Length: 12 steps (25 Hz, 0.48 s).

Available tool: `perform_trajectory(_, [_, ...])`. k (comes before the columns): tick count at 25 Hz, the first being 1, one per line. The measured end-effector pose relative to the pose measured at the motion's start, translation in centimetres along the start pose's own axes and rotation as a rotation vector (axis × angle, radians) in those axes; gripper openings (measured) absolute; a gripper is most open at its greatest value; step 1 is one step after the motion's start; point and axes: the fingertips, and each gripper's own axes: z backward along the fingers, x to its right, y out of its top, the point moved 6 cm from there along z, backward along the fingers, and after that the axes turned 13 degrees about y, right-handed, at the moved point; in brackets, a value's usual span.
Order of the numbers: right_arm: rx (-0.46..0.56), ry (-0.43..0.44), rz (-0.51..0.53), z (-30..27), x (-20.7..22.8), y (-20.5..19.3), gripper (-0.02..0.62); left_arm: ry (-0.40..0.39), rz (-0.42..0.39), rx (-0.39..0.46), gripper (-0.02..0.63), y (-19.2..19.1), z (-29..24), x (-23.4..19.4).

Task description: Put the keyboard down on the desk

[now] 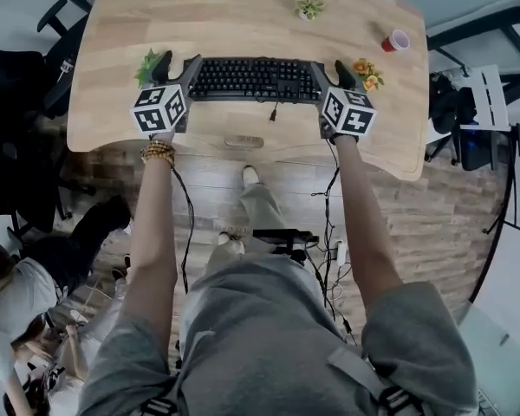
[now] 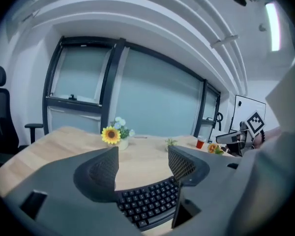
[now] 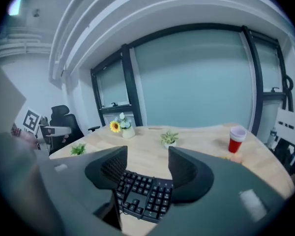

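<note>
No words, brand names or numbers can be read in any view.

- Keyboard (image 1: 254, 79) — the keycaps carry pale legends, too small and blurred to make out from the head view or either gripper view.
- Left marker cube (image 1: 159, 108) on the left gripper (image 1: 178, 64), and right marker cube (image 1: 347, 111) on the right gripper (image 1: 329, 66): black-and-white square code patterns only, with no letters or digits.
- White panel (image 3: 291, 127) at the right edge of the right gripper view — short dark marks, illegible.

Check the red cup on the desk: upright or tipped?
Upright. The red cup stands on its base on the desk, white rim on top, as the right gripper view shows.
</note>
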Motion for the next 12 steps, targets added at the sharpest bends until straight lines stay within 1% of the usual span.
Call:
perform_trajectory(7, [0.170, 0.043, 0.193, 5.0, -7.2, 8.7, 0.270, -0.019, -0.046, 0.221, 0.311, 7.5, 6.9, 2.1])
perform_trajectory(12, [0.273, 0.084, 0.314, 8.9, -12.9, 12.5, 0.270, -0.048, -0.100, 0.352, 0.310, 10.7, 12.8, 3.4])
